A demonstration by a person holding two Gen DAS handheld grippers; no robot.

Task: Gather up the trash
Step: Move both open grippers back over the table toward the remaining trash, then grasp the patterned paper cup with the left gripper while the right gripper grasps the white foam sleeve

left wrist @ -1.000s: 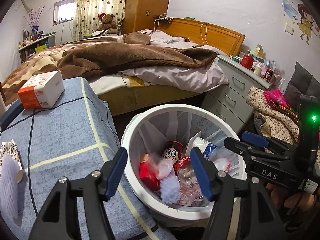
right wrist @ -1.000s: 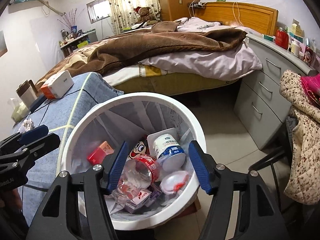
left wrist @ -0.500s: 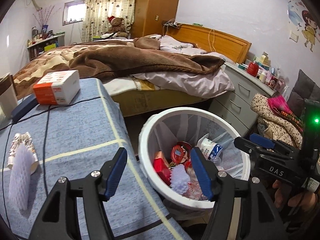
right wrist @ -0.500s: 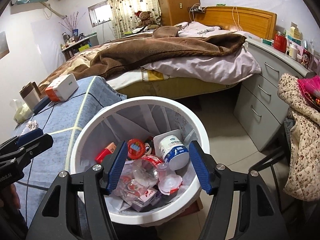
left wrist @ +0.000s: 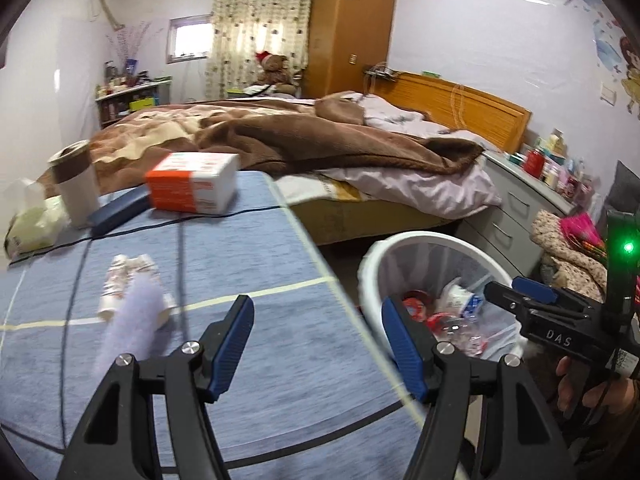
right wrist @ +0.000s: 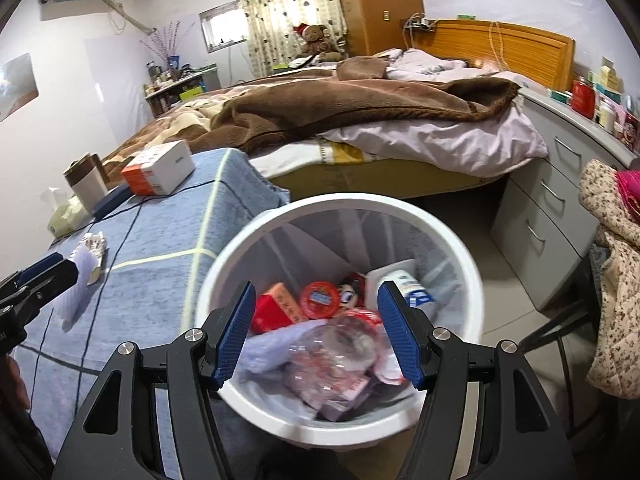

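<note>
A white trash bin (right wrist: 468, 280), lined with a clear bag, holds several pieces of trash: a red box, a round red lid, a white tub, a clear bottle. It also shows in the left wrist view (left wrist: 370, 264). My right gripper (right wrist: 316, 332) is open and empty above the bin. My left gripper (left wrist: 316, 344) is open and empty above the blue table (left wrist: 248, 360), near its right edge. A white fluffy piece (left wrist: 128, 320) lies over a crumpled paper cup (left wrist: 120, 276) on the table, left of the left gripper.
An orange-and-white box (left wrist: 192, 186), a brown-banded cup (left wrist: 74, 186), a dark blue case (left wrist: 118, 212) and black cables lie at the table's far end. A bed (left wrist: 320, 140) stands behind. Grey drawers (right wrist: 560, 208) and clothes (right wrist: 612, 280) are to the right.
My left gripper has swung left, from over the bin to over the blue table. The right gripper has stayed over the bin and pulled back slightly.
</note>
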